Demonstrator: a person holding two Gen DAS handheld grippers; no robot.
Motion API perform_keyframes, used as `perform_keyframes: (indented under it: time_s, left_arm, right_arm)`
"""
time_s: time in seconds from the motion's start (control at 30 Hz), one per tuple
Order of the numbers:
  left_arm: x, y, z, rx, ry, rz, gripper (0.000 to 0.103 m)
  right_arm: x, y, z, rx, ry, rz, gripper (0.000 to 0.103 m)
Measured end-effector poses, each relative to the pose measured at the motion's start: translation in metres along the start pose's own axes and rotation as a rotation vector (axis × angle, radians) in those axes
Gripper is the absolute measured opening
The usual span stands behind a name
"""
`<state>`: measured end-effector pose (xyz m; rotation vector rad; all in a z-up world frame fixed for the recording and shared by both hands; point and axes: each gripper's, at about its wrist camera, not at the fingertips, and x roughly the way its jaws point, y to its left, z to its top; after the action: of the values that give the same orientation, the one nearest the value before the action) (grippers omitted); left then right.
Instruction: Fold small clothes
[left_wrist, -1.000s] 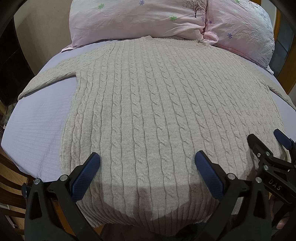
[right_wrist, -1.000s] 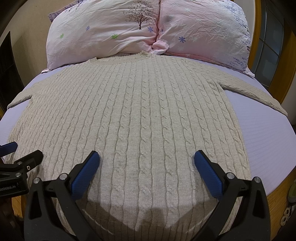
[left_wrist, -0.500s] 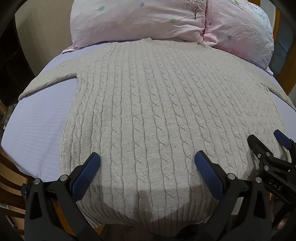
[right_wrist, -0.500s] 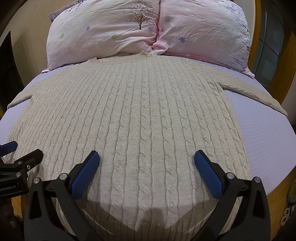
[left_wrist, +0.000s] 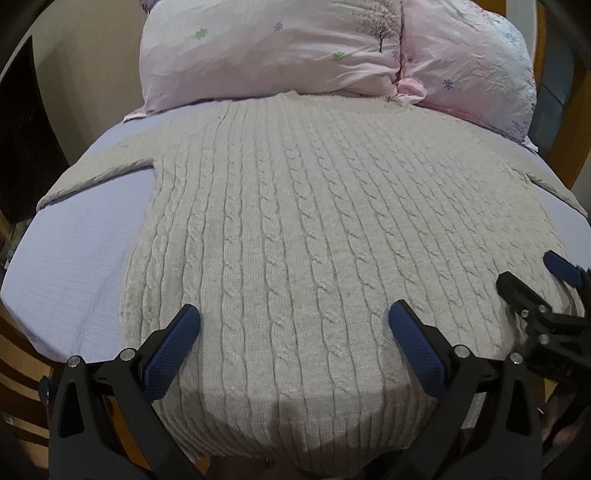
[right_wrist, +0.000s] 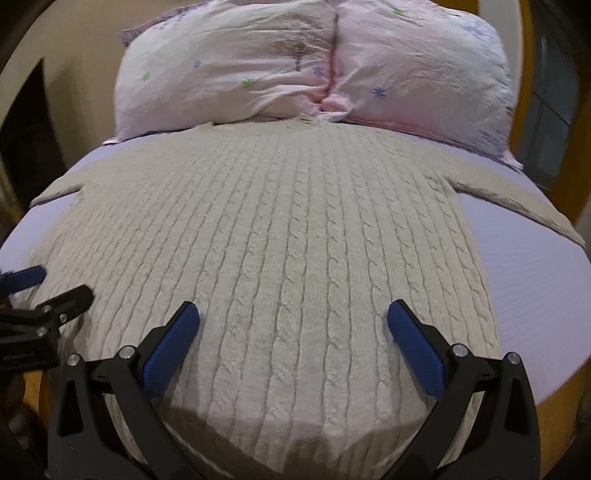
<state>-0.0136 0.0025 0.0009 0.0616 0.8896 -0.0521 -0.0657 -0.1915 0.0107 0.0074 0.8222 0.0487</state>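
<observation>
A beige cable-knit sweater (left_wrist: 295, 221) lies flat on a lilac bed, front up, collar toward the pillows, both sleeves spread out to the sides; it also shows in the right wrist view (right_wrist: 295, 240). My left gripper (left_wrist: 293, 325) is open and empty, hovering above the sweater's hem on the left half. My right gripper (right_wrist: 293, 325) is open and empty above the hem on the right half. The right gripper shows at the right edge of the left wrist view (left_wrist: 535, 291); the left gripper shows at the left edge of the right wrist view (right_wrist: 48, 295).
Two pink flowered pillows (left_wrist: 277, 51) lie at the head of the bed; they also show in the right wrist view (right_wrist: 314, 62). The lilac sheet (left_wrist: 81, 266) is bare left of the sweater and right of it (right_wrist: 528, 295). A wooden bed frame (right_wrist: 524, 92) stands at the right.
Both grippers have moved slightly forward over the hem and the right wrist view has swung a little to the right. Both stay open and empty. The sweater has not moved.
</observation>
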Motion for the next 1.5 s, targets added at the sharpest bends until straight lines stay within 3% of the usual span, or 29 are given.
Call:
perform_keyframes:
  time_s: [0.07, 0.13, 0.2, 0.3, 0.37, 0.43, 0.53, 0.7, 0.73, 0.8, 0.87, 0.93, 1.03, 1.13, 1.23, 1.3, 1.4, 1.43, 1.5]
  left_arm:
    - [-0.001, 0.000, 0.001, 0.005, -0.008, -0.001, 0.102]
    - [0.001, 0.002, 0.004, 0.017, -0.004, -0.014, 0.102]
    - [0.003, 0.006, 0.010, 0.021, -0.005, -0.024, 0.102]
    - [0.001, 0.021, 0.028, 0.012, -0.073, -0.024, 0.102]
    - [0.001, 0.031, 0.043, 0.012, -0.115, -0.016, 0.102]
    - [0.004, 0.044, 0.057, 0.001, -0.129, -0.013, 0.102]
    - [0.012, 0.069, 0.075, -0.038, -0.159, 0.007, 0.102]
    - [0.026, 0.130, 0.089, -0.228, -0.173, -0.075, 0.102]
    - [0.028, 0.146, 0.091, -0.283, -0.177, -0.068, 0.102]
    - [0.030, 0.167, 0.093, -0.337, -0.192, -0.044, 0.102]
    - [0.028, 0.192, 0.094, -0.396, -0.225, 0.000, 0.102]
    - [0.025, 0.217, 0.094, -0.466, -0.253, 0.032, 0.102]
    - [0.022, 0.252, 0.091, -0.571, -0.281, 0.053, 0.102]
    - [0.024, 0.279, 0.090, -0.652, -0.291, 0.070, 0.102]
    - [0.029, 0.302, 0.087, -0.725, -0.281, 0.066, 0.093]
    - [0.033, 0.313, 0.084, -0.775, -0.264, 0.064, 0.090]
    - [0.038, 0.324, 0.079, -0.836, -0.253, 0.081, 0.090]
    - [0.040, 0.328, 0.078, -0.855, -0.250, 0.085, 0.090]
    - [0.045, 0.336, 0.078, -0.885, -0.243, 0.091, 0.090]
  right_arm:
    - [-0.004, -0.016, 0.009, 0.025, 0.010, 0.074, 0.101]
    - [-0.013, -0.053, 0.025, 0.127, -0.025, 0.093, 0.101]
    - [-0.020, -0.106, 0.044, 0.255, -0.066, 0.048, 0.101]
    - [-0.015, -0.203, 0.066, 0.471, -0.071, -0.091, 0.100]
    - [-0.003, -0.278, 0.071, 0.658, -0.045, -0.175, 0.081]
    - [0.012, -0.347, 0.065, 0.867, -0.010, -0.195, 0.073]
    - [0.021, -0.406, 0.058, 1.036, -0.030, -0.224, 0.063]
    - [0.030, -0.456, 0.060, 1.182, -0.091, -0.258, 0.052]
    - [0.033, -0.462, 0.061, 1.187, -0.101, -0.274, 0.043]
    - [0.040, -0.468, 0.066, 1.169, -0.090, -0.327, 0.009]
    - [0.048, -0.473, 0.074, 1.145, -0.067, -0.351, 0.008]
    - [0.035, -0.463, 0.089, 1.082, -0.126, -0.355, 0.007]
    - [0.012, -0.404, 0.139, 0.864, -0.235, -0.316, 0.007]
    - [0.004, -0.316, 0.195, 0.646, -0.300, -0.154, 0.007]
    - [0.013, -0.221, 0.231, 0.452, -0.304, 0.025, 0.007]
    - [0.031, -0.151, 0.247, 0.323, -0.272, 0.148, 0.007]
    - [0.076, -0.046, 0.249, 0.154, -0.141, 0.316, 0.010]
    - [0.098, -0.008, 0.244, 0.082, -0.056, 0.365, 0.015]
    - [0.127, 0.042, 0.229, -0.015, 0.086, 0.407, 0.035]
